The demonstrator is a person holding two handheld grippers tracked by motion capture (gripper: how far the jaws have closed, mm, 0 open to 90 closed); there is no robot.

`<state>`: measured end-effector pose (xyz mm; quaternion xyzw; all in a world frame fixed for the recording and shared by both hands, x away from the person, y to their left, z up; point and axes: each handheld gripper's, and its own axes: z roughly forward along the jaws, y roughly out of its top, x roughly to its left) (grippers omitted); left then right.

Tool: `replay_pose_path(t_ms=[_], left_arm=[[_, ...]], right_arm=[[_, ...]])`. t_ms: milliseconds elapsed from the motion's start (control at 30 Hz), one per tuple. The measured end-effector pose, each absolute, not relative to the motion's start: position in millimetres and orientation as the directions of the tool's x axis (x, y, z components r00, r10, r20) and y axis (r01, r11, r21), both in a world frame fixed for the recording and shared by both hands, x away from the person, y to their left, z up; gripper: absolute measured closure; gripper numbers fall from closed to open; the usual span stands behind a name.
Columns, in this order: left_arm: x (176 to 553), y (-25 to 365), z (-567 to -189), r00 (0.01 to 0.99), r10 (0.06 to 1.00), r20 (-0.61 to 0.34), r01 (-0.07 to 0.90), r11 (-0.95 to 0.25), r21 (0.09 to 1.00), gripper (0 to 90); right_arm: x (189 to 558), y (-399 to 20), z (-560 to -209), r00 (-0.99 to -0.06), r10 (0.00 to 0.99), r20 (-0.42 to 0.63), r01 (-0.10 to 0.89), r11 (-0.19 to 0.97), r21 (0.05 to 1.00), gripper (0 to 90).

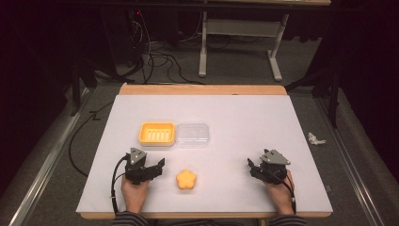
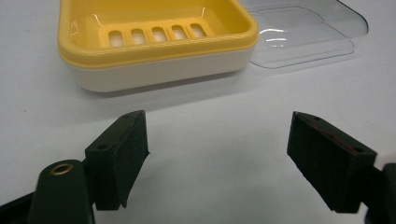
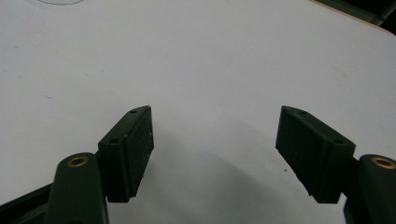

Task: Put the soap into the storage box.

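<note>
Both your grippers rest low on the white desk, fingers spread wide and empty.

Nearest, the orange flower-shaped soap lies just beside your left gripper, well apart from your right gripper; farther off, the yellow slotted soap dish touches the clear plastic lid.

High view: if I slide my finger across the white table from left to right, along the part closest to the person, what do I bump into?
left gripper → orange flower-shaped soap → right gripper
</note>
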<state>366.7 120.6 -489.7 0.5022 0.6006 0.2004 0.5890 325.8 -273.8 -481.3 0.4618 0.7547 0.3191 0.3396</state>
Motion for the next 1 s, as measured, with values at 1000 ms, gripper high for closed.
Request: replay_pose_path(t_ms=[1000], left_arm=[[362.9,120.4,-488.1,0.213,0.839,-0.501,0.333,0.42,0.844,20.8]], right_arm=[[325.9,-274.2,-481.1,-0.339,0.915,-0.219,0.481,0.369,0.795,28.2]])
